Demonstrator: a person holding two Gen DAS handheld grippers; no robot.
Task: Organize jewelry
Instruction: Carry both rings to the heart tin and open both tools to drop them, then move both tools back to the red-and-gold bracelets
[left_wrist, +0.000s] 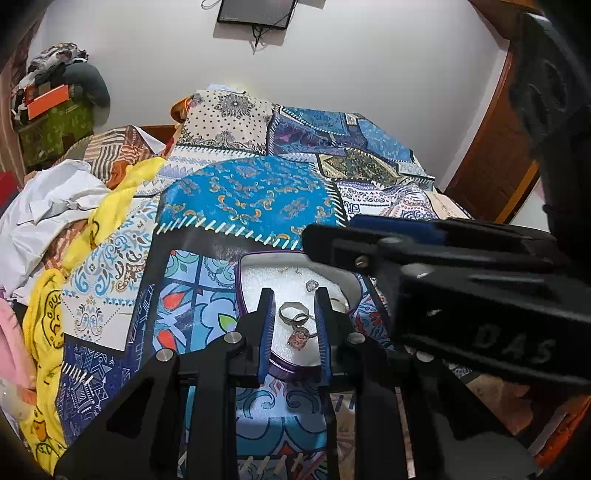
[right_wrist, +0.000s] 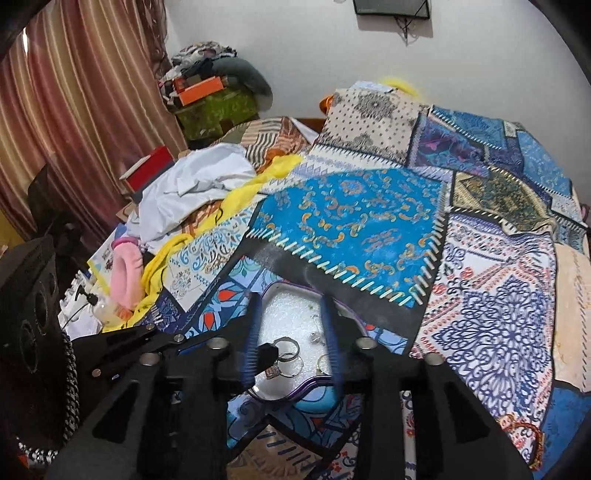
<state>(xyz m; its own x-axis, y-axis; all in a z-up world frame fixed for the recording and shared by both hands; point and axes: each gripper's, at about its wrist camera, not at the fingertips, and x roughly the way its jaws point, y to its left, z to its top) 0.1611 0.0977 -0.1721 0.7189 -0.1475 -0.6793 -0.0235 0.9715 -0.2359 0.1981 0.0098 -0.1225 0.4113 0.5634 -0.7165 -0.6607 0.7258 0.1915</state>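
Both hand-held grippers hang over a small purple-rimmed jewelry tray (left_wrist: 258, 264) lined with white foam, which lies on the patchwork bedspread (left_wrist: 258, 192) of the bed, so the step in hand looks like the placing or sorting of rings inside that tray. In the tray, a silver band ring (left_wrist: 293, 311) lies flat near the tray's middle; a ring with a pink stone (left_wrist: 300, 336) lies just on the near side of it, touching or overlapping it, its stone toward the tray's near rim and its band running back toward the silver one. A small silver piece (left_wrist: 312, 284) sits farther toward the tray's far rim, and a gold ring (left_wrist: 339, 303) lies by the right rim. The left hand-held gripper (left_wrist: 293, 332) stands with its jaws narrowly apart on either side of the two rings, pads not pressing on either, so it is released. The right hand-held gripper (right_wrist: 291, 332) has its jaws parted too, with nothing between the pads. The tray's long axis seems to run away from the cameras, though its far end is partly hidden. The next move likely calls for a low, careful pinch on one ring's band without dragging its neighbour across the foam.
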